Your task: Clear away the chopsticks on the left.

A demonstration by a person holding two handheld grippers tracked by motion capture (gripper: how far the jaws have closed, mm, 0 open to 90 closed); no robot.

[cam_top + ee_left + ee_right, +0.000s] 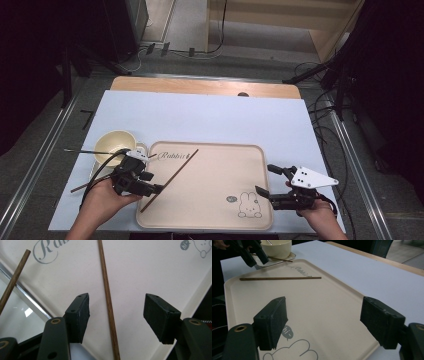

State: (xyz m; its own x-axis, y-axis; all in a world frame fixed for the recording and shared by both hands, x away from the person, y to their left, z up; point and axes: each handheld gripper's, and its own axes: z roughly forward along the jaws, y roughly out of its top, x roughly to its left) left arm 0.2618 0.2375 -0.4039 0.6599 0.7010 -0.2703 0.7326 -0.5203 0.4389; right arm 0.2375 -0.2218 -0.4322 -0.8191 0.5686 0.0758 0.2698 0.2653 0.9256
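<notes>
A thin wooden chopstick (169,179) lies flat on the beige tray (220,210), its long axis running diagonally from the near left rim up toward the printed lettering at the far edge. The left gripper (150,187) hangs directly over the stick's near half; its jaws stand wide apart and hold nothing. In the left gripper view the chopstick (108,300) runs lengthwise through the gap between the two pads, nearer one pad than the other and touching neither. The stick therefore appears to be resting free on the tray. A second chopstick (102,178) lies off the tray to the left, passing under the left hand beside a cream bowl (113,145) that sits on a clear dish; a dark thin utensil rests across the bowl. This second stick is well within reach of the left gripper and far from the right gripper (264,181), which hovers at the tray's near right corner by the rabbit print, jaws wide and empty. The bowl and its dish stand close to the second stick and would crowd an approach from the far side.
</notes>
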